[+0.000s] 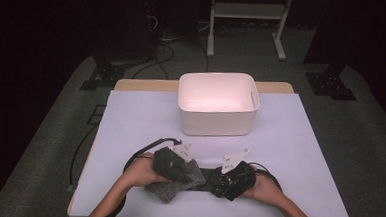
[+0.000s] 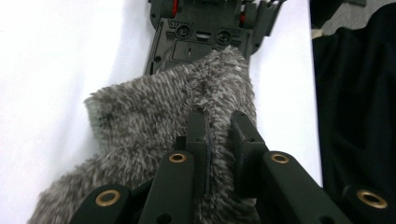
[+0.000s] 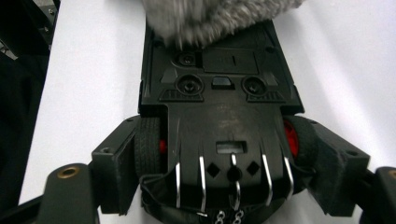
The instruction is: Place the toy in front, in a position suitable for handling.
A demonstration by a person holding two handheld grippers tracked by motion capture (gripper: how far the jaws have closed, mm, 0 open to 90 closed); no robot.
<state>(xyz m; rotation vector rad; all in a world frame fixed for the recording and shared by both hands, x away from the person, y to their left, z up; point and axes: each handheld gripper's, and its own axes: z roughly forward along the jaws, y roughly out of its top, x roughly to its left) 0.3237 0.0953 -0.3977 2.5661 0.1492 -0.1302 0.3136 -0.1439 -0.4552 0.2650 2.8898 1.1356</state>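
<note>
Near the front edge of the white table [image 1: 299, 144], a grey fuzzy cloth [image 1: 174, 180] and a black toy car [image 1: 208, 179] are seen from the high view, held between the left gripper [image 1: 180, 165] and the right gripper [image 1: 229, 183], with a white bin [image 1: 217, 104] standing well apart behind them. How the jaws stand cannot be made out from that height.

From the left gripper view, the left gripper [image 2: 219, 135] is shown nearly closed, a fold of the cloth [image 2: 159, 116] being pinched between its jaws; beyond it, the car's underside [image 2: 205, 37] is partly covered by the cloth's far edge.

From the right gripper view, the car [image 3: 219, 93] is shown upside down, its chassis screws and metal contact strips facing the camera. The right gripper [image 3: 229, 158] is spread wide around one end of the car, its jaws pressed against the wheels on either side, where red hubs are visible. The cloth [image 3: 215, 16] is draped over the car's far end.
</note>
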